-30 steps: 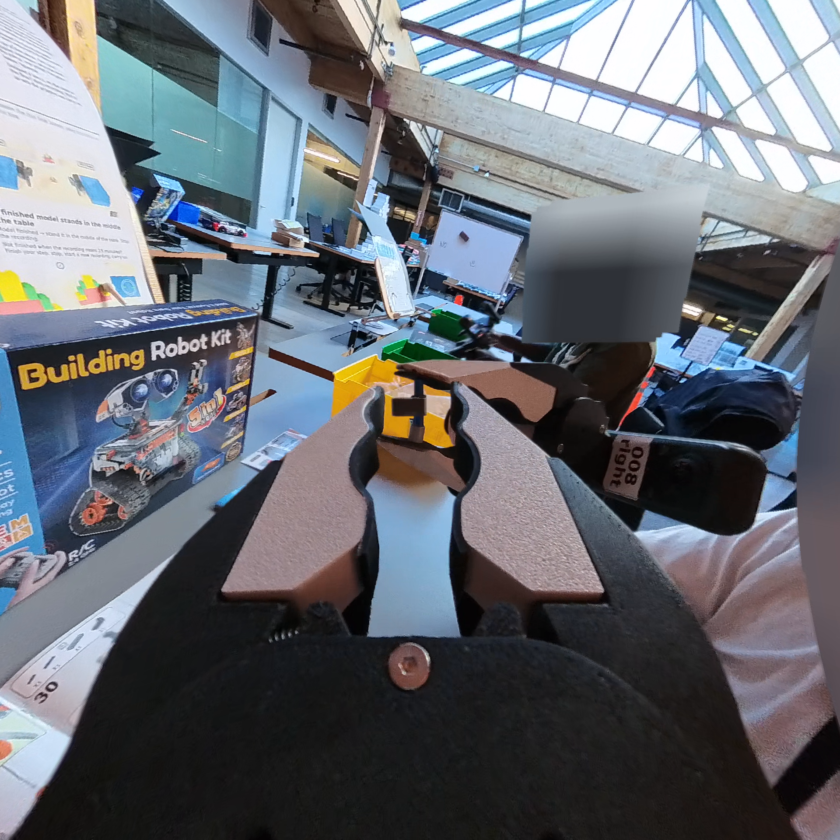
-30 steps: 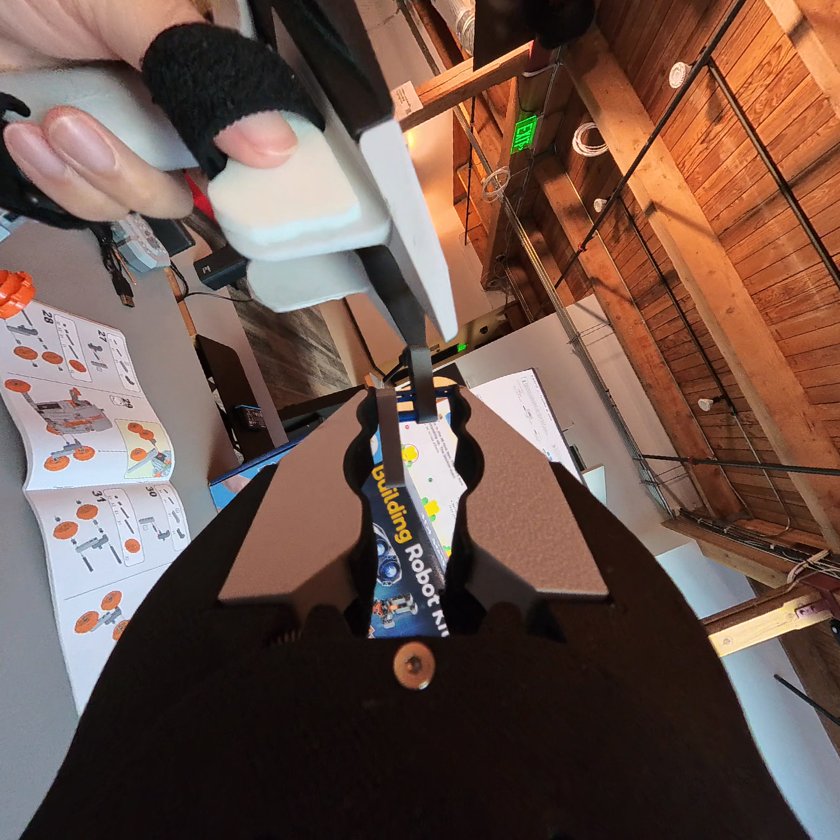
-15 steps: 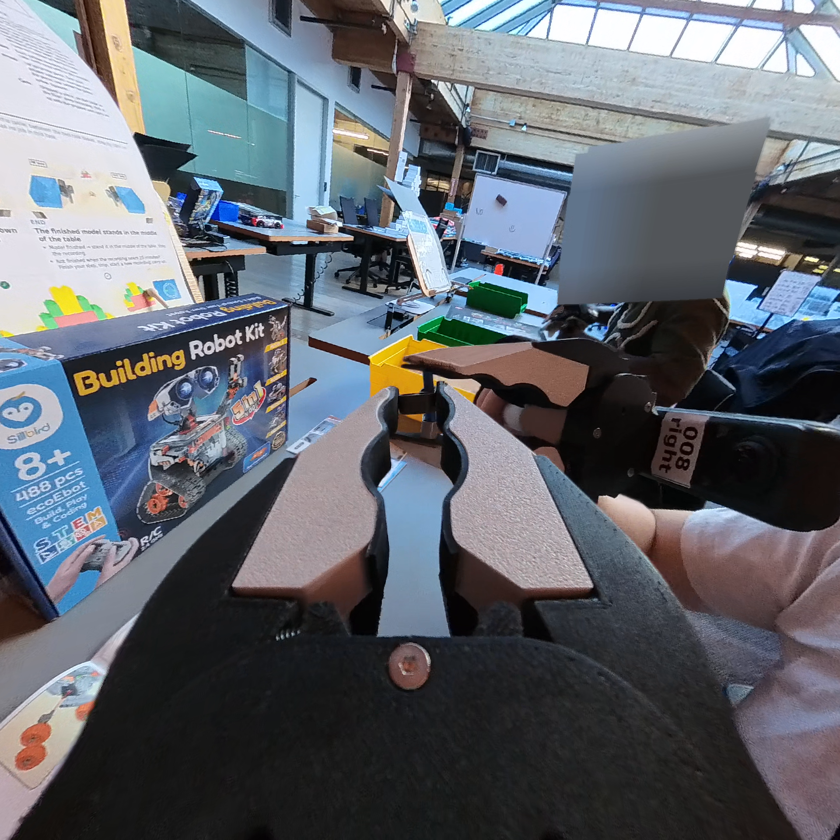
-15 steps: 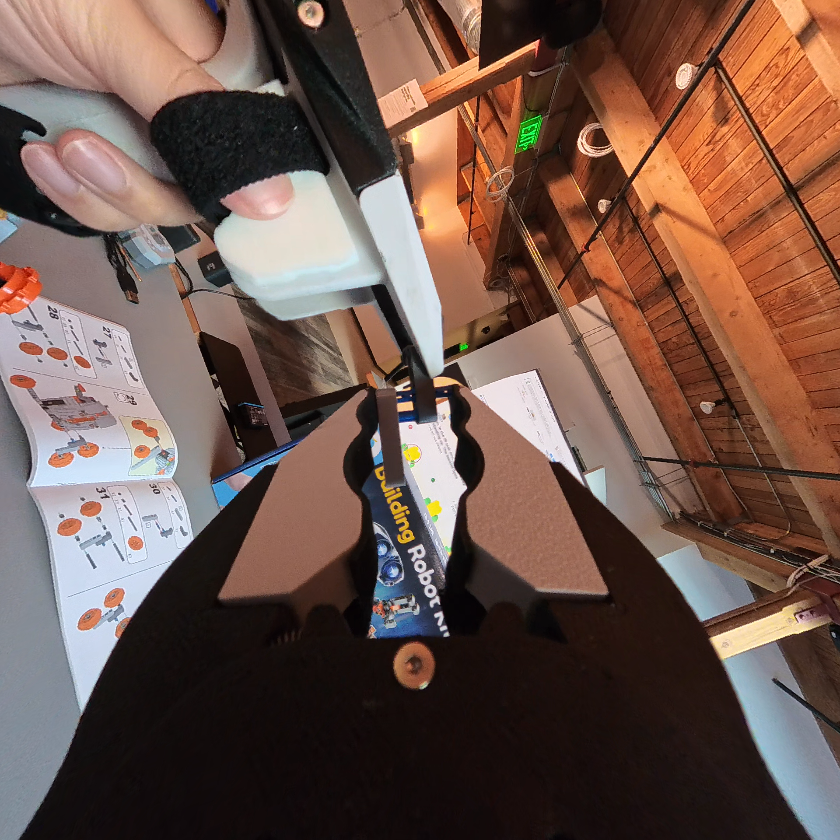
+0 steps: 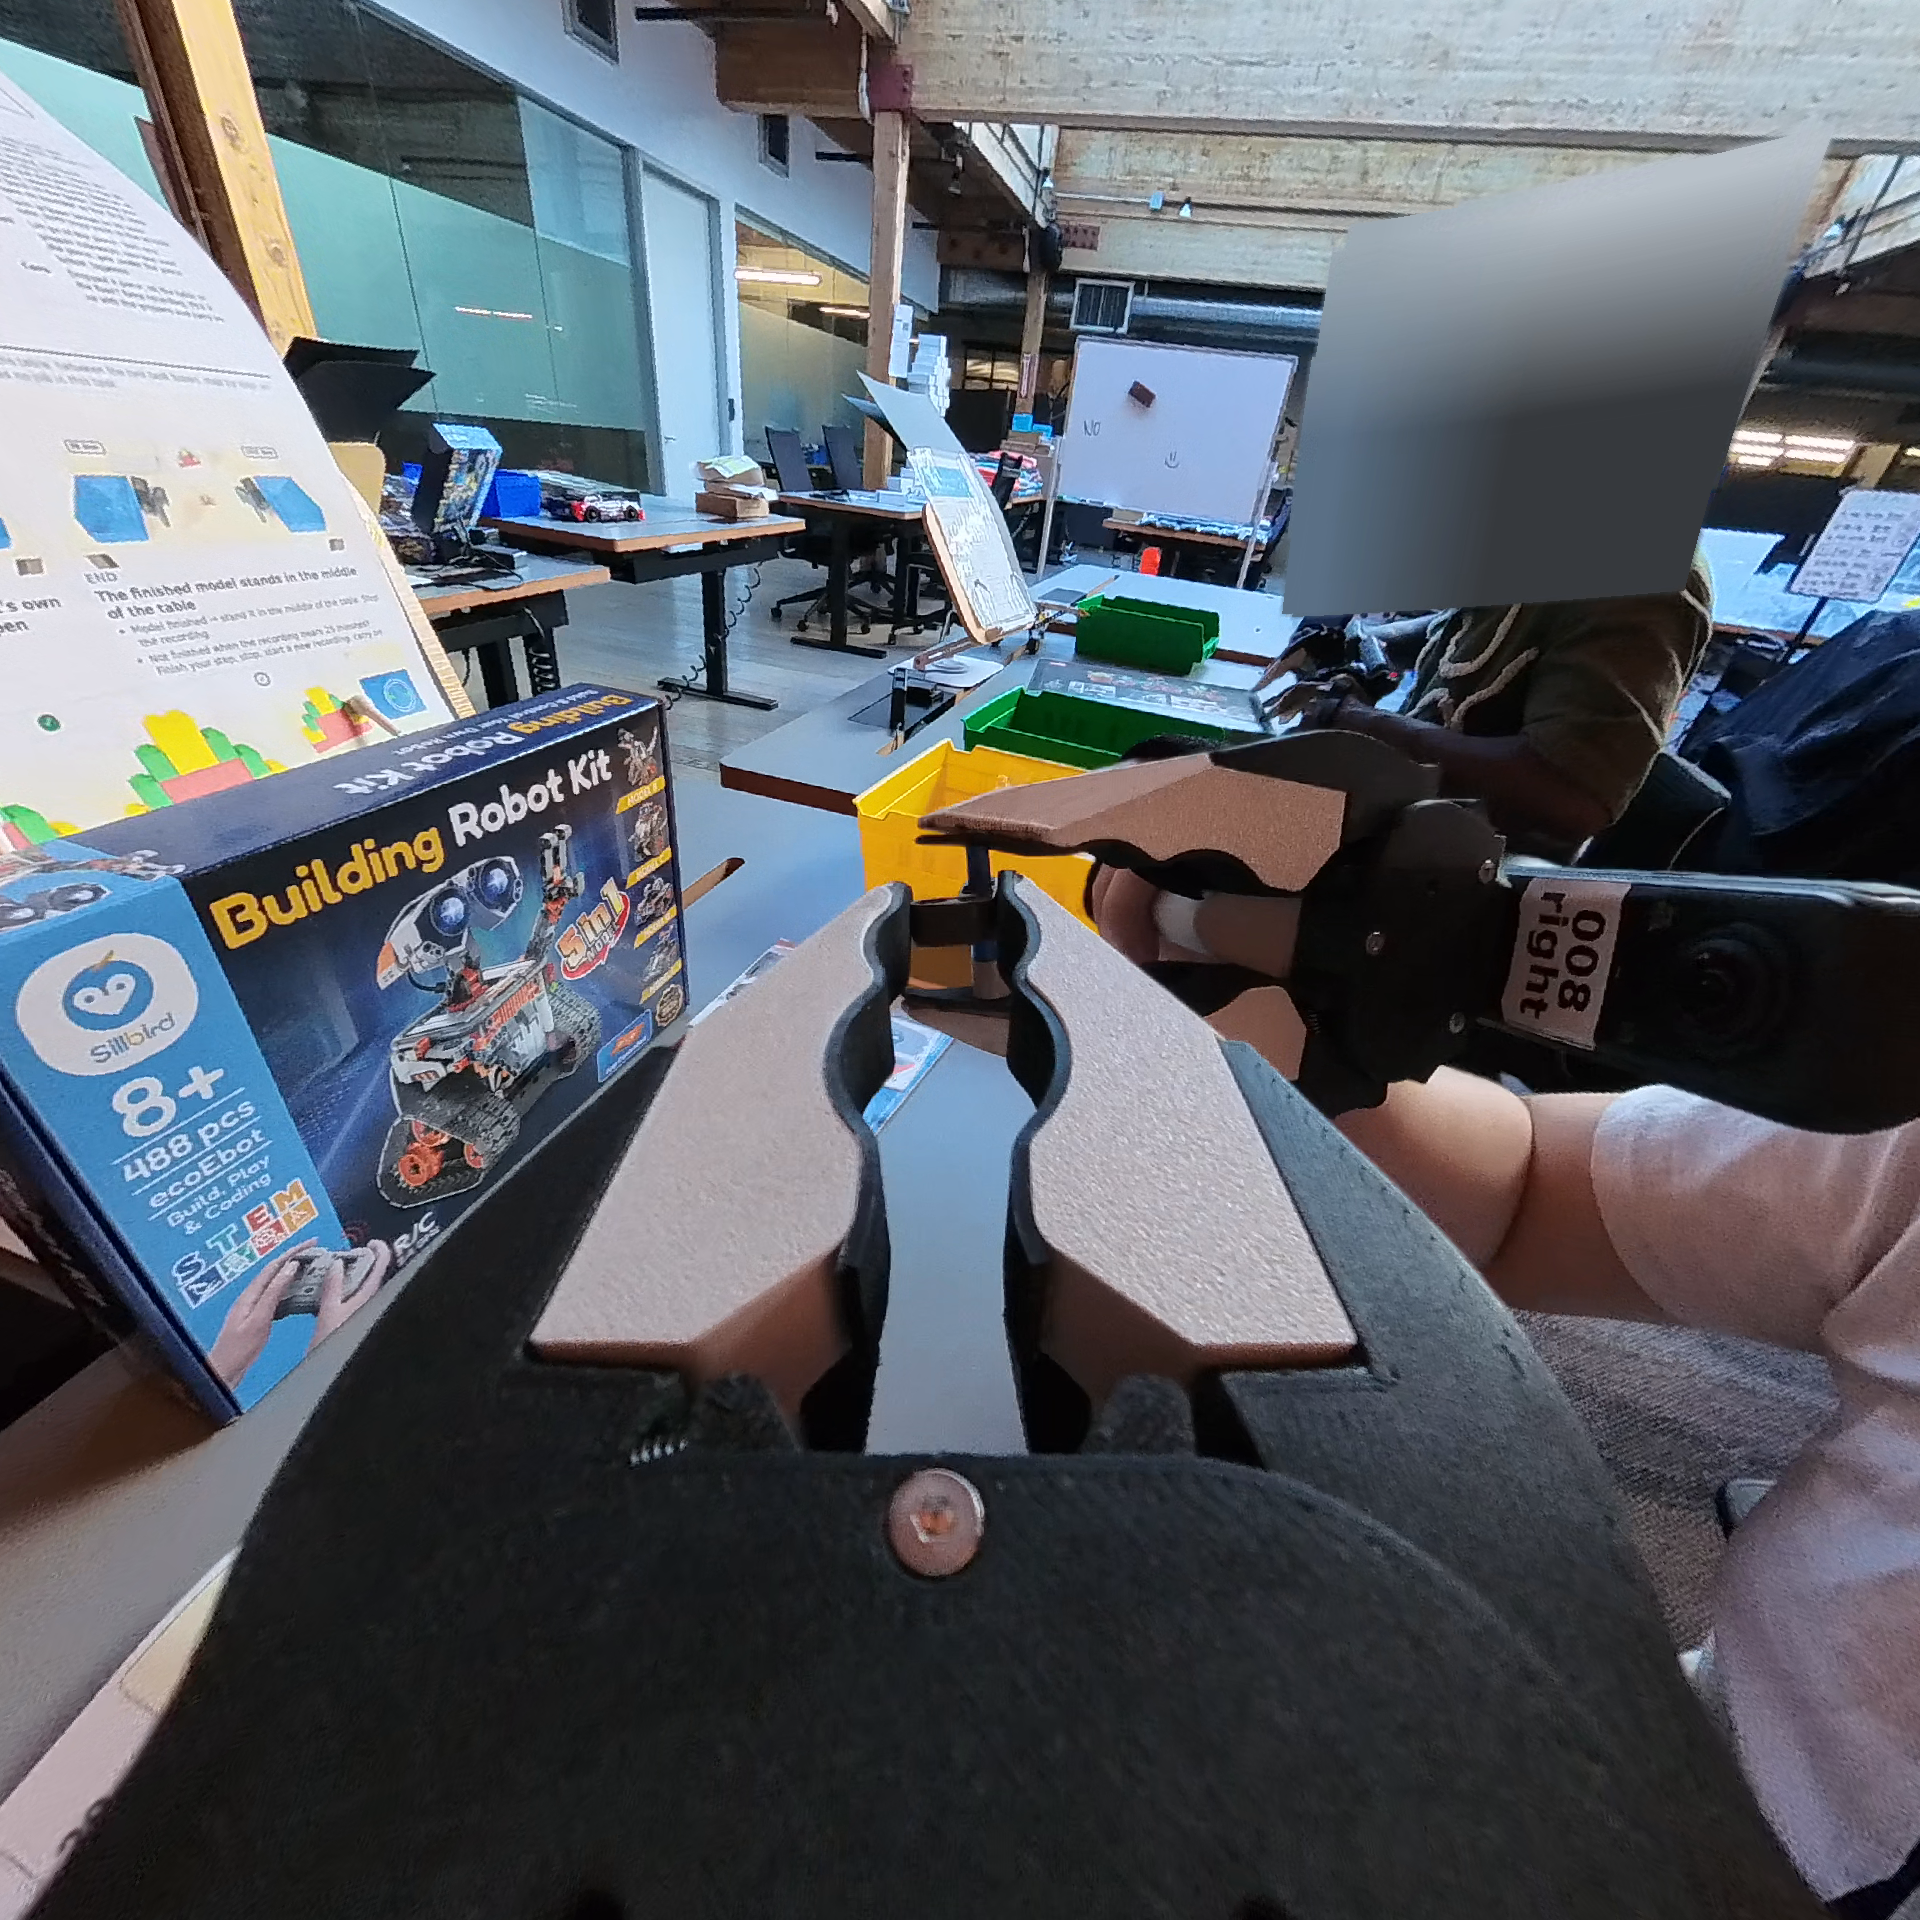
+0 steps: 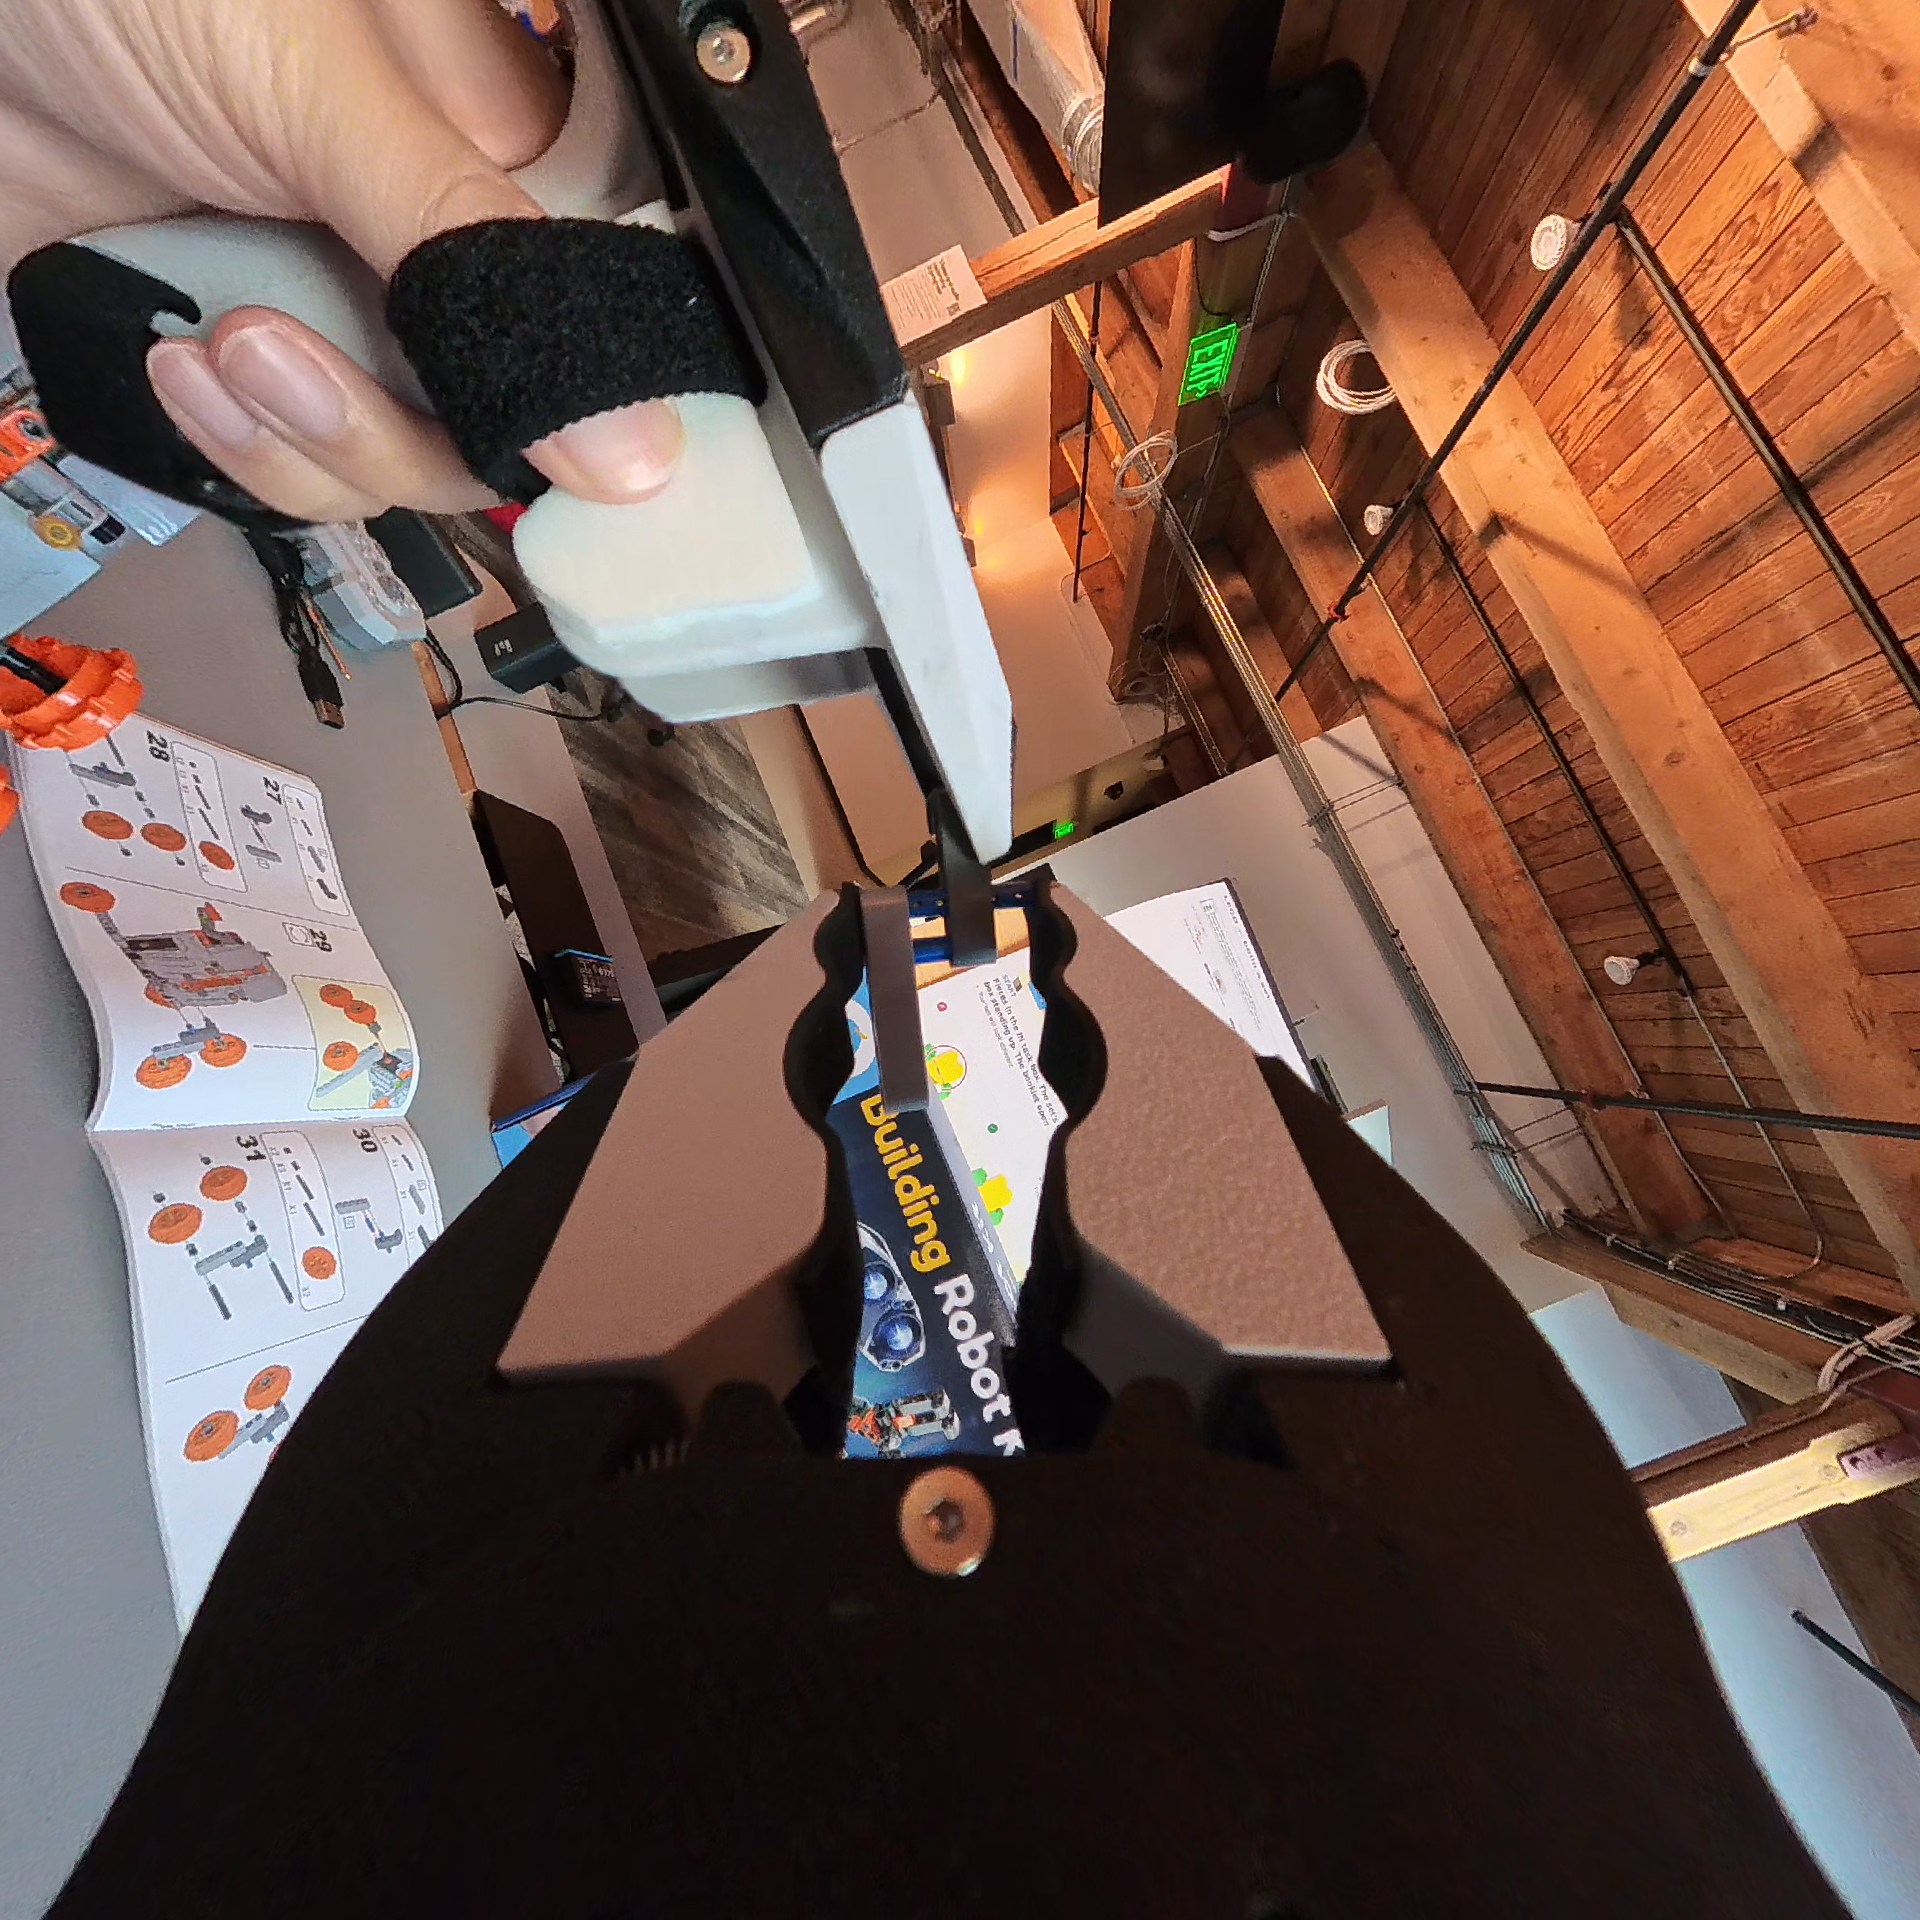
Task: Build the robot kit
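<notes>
In the centre of the left wrist view, my left gripper [image 5: 951, 920] pinches a small black building-kit piece [image 5: 943, 921] right at its fingertips, the two fingers drawn close around it. A thin blue pin [image 5: 982, 951] runs down through that piece. My right gripper [image 5: 935, 826] comes in from the right of the frame, turned on its side, its tip meeting the same little assembly just above my left fingertips.

In the right wrist view my right gripper [image 6: 940, 909] is narrowed on a flat grey beam [image 6: 896, 1003] that lies along its left finger, and a short black piece [image 6: 971, 914] stands beside it on a blue axle [image 6: 935, 906] at the tips. The left gripper's white finger [image 6: 935, 623] slants down from the upper left to touch that black piece, with my hand [image 6: 312, 239] on it.

Beyond the fingers, at the left of the left wrist view, stands the robot kit box [image 5: 343, 997] on the grey table [image 5: 769, 862]. A yellow bin [image 5: 935, 800] sits just behind the pinched piece. In the right wrist view, an open instruction booklet [image 6: 239, 1060] lies at the left, and an orange wheel [image 6: 68, 691] just above it.
</notes>
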Demonstrator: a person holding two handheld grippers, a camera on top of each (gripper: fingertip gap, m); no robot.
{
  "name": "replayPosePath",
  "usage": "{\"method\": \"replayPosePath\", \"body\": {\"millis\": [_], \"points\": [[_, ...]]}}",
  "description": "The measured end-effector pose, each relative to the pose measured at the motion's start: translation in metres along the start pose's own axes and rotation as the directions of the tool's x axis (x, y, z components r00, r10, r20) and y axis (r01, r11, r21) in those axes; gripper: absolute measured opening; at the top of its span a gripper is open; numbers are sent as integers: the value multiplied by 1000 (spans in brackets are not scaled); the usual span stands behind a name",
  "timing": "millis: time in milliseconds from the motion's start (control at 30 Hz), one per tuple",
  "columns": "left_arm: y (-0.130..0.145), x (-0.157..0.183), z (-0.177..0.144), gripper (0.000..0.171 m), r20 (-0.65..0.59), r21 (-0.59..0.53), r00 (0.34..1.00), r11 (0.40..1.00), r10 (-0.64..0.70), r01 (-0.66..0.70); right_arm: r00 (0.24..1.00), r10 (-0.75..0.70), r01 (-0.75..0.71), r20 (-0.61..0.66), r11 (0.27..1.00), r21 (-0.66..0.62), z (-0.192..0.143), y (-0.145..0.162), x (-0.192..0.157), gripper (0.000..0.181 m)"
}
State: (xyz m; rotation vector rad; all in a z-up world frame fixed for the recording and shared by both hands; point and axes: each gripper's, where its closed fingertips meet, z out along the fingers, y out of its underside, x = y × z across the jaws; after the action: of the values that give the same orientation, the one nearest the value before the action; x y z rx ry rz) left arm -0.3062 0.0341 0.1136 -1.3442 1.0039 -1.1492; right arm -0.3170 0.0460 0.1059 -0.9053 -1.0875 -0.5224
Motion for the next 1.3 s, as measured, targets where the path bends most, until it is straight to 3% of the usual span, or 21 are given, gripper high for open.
{"method": "replayPosePath", "body": {"millis": [1300], "points": [[6,-6,9,15,120,11,993,1000,-11,10,998,51,-49,28,997,-54,0,13,-1,30]]}}
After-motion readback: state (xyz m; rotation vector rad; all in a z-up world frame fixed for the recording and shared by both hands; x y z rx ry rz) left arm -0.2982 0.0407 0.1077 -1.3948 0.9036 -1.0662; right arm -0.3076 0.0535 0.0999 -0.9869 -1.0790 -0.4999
